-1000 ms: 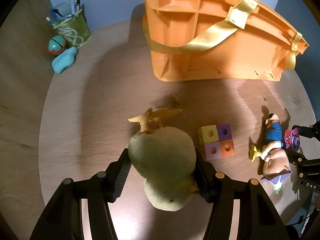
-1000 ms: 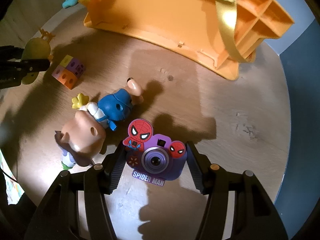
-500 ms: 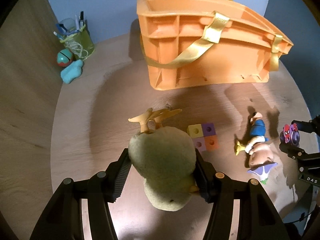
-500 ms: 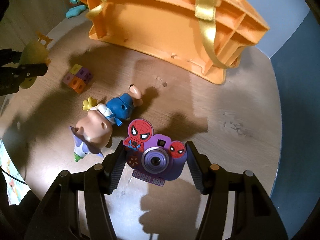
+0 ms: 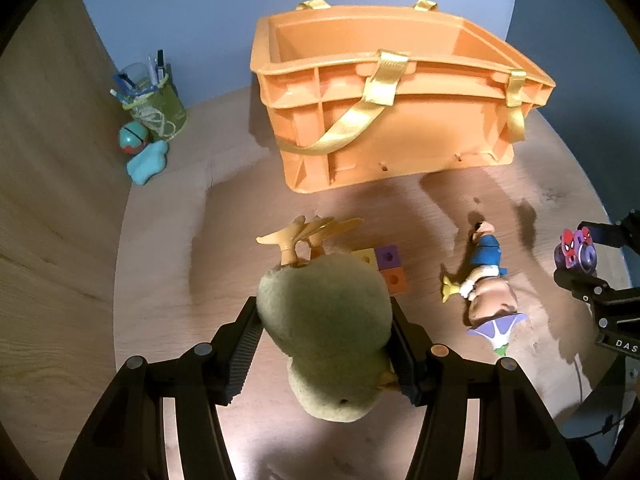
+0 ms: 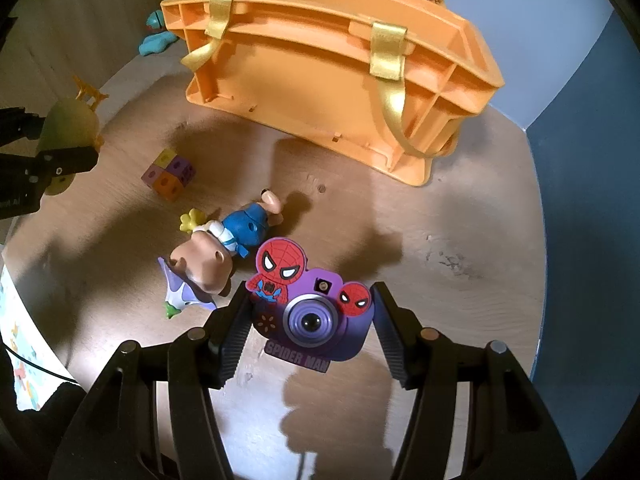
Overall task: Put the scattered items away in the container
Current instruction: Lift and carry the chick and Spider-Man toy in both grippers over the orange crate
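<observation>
Left tool (image 5: 326, 354): jaws are clamping a yellow-green plush duck (image 5: 326, 320), its orange feet pointing toward the far side; it is hanging clear above the tabletop (image 5: 168, 264).
Right tool (image 6: 310, 330): jaws are gripping a purple toy camera (image 6: 316, 320) by its sides, off the tabletop.
Container: the orange crate (image 5: 400, 136) with yellow straps is sitting at the far side; the part of its inside that is showing is looking empty.
Progress: two items are being carried, none are lying in the crate yet, by my reading.
Remaining: a cartoon figurine (image 6: 224, 244) and a coloured block cube (image 6: 169, 174) are lying on the tabletop between tools and crate.
Far left: a pen cup (image 5: 154, 106), a ball and a teal toy are standing apart.
Writing: the camera is reading "SPIDER MAN"; the right tool's body is showing "DAS", cut off.
</observation>
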The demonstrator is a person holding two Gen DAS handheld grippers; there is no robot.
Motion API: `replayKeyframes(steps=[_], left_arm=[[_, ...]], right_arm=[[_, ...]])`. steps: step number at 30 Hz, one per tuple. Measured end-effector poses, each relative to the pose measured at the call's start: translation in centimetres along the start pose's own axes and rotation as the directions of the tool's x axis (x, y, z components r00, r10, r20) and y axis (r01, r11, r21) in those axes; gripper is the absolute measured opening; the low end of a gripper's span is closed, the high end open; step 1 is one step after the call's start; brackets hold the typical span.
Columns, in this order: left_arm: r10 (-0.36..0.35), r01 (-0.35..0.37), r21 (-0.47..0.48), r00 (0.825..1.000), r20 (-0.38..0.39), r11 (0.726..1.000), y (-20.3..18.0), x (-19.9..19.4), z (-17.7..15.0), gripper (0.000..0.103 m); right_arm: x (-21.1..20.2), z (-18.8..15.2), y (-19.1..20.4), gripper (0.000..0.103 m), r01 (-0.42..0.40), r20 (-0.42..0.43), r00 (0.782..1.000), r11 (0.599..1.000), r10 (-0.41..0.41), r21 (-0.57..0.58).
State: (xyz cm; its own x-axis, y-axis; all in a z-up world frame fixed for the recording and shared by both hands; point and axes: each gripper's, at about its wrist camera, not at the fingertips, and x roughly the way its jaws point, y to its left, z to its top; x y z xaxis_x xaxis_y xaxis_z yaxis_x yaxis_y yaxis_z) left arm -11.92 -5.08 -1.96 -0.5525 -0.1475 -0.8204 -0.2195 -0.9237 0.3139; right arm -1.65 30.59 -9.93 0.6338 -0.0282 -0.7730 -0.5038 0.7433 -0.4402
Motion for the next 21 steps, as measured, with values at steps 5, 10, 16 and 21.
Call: replayKeyframes(steps=[5,10,16,21], left_arm=[[0.002,-0.003,0.01,1.0,0.018,1.0,-0.1,-0.8,0.2,0.055],[0.01,-0.011,0.017,0.999,0.032,1.0,-0.3,-1.4,0.5,0.055],[0.01,-0.012,0.033,0.999,0.047,0.999,-0.6,-2.1,0.8,0.055],[0.007,-0.011,0.056,0.998,0.063,0.998,-0.8,-2.8,1.3,0.055]], right_arm=[[-1.1,0.4,-0.1,0.055,0.014,0.027,1.0,1.0,-0.014,-0.007],[-2.2,0.7,-0.3,0.055,0.029,0.049,0.998,0.999,-0.029,-0.013],[-3.0,1.3,-0.8,0.055,0.043,0.07,0.997,0.999,-0.041,-0.019],[-3.5,1.9,-1.3,0.055,0.058,0.083,0.995,0.998,-0.056,-0.022]])
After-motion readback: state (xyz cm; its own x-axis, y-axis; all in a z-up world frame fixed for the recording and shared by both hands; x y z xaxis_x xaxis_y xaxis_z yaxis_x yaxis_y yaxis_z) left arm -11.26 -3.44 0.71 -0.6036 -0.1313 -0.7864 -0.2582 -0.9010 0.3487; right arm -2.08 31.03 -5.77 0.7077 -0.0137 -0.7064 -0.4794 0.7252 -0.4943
